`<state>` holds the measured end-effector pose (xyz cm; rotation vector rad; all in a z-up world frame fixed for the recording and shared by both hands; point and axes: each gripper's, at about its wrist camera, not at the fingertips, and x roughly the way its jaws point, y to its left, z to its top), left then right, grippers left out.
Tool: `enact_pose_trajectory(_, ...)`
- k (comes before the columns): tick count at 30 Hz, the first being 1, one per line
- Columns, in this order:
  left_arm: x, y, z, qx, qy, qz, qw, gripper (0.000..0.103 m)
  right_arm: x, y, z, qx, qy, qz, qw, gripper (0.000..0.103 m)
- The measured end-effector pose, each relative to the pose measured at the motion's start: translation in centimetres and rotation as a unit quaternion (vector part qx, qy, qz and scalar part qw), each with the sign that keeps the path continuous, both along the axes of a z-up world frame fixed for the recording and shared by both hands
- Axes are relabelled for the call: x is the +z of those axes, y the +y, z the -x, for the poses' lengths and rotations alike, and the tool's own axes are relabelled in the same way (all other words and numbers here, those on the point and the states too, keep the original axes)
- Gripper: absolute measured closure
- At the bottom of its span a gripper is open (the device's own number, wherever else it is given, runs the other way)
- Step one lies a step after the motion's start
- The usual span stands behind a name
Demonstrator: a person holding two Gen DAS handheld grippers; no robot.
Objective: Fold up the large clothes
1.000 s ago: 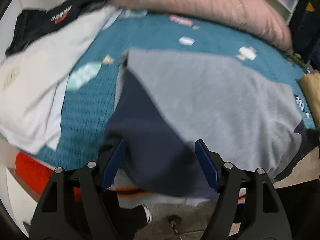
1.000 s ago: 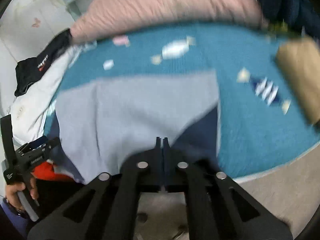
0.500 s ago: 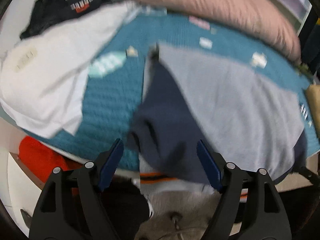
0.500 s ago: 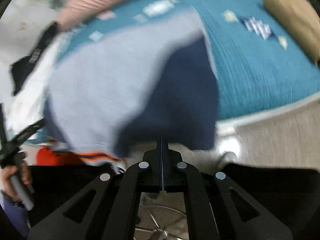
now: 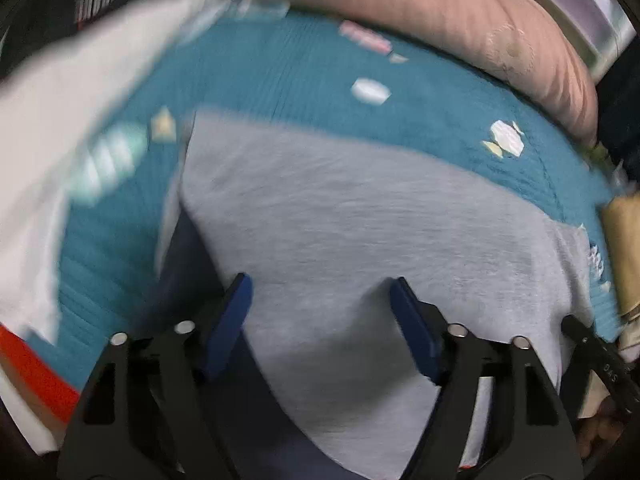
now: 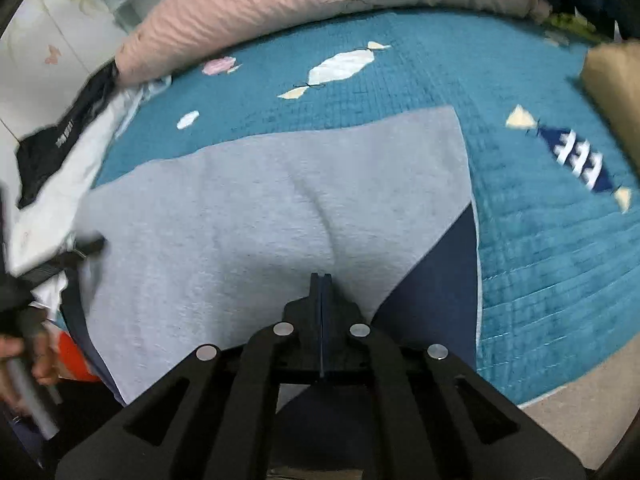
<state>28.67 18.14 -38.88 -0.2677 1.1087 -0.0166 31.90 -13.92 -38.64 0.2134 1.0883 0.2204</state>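
We hold 2 claws over grey-and-navy garment spread on teal bedspread. Left claw: jaws apart, just been closing, grey cloth between them, unpinched. Right claw: jaws together at garment's near edge; navy panel at 3 o'clock; grip unclear. Pink pillow at 12.

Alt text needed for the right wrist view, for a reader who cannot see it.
A shut right gripper hangs over a grey garment with navy sleeves spread flat on a teal quilt. A pink pillow lies at the far edge.
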Motion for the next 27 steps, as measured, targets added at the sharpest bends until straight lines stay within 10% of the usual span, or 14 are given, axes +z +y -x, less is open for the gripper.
enact_pose_trajectory(11,0.5,1.1,1.0,-0.035,-0.017,0.001,0.9993,0.047,5.2,8.7,-3.8,0.053,-0.030,-0.027,0.998,0.103)
enact_pose_trajectory(20,0.6,1.9,1.8,-0.057,-0.027,0.024,0.9977,0.047,-2.7,11.7,-10.0,0.034,0.085,-0.064,0.994,0.103)
enact_pose_trajectory(25,1.7,1.7,1.9,-0.061,-0.026,0.019,0.9976,0.046,1.0,12.7,-7.3,0.061,0.061,-0.029,0.996,0.101)
enact_pose_trajectory(27,2.5,1.9,2.5,-0.049,-0.027,-0.008,0.9984,0.030,2.4,12.8,-4.7,0.068,0.053,-0.017,0.996,0.101)
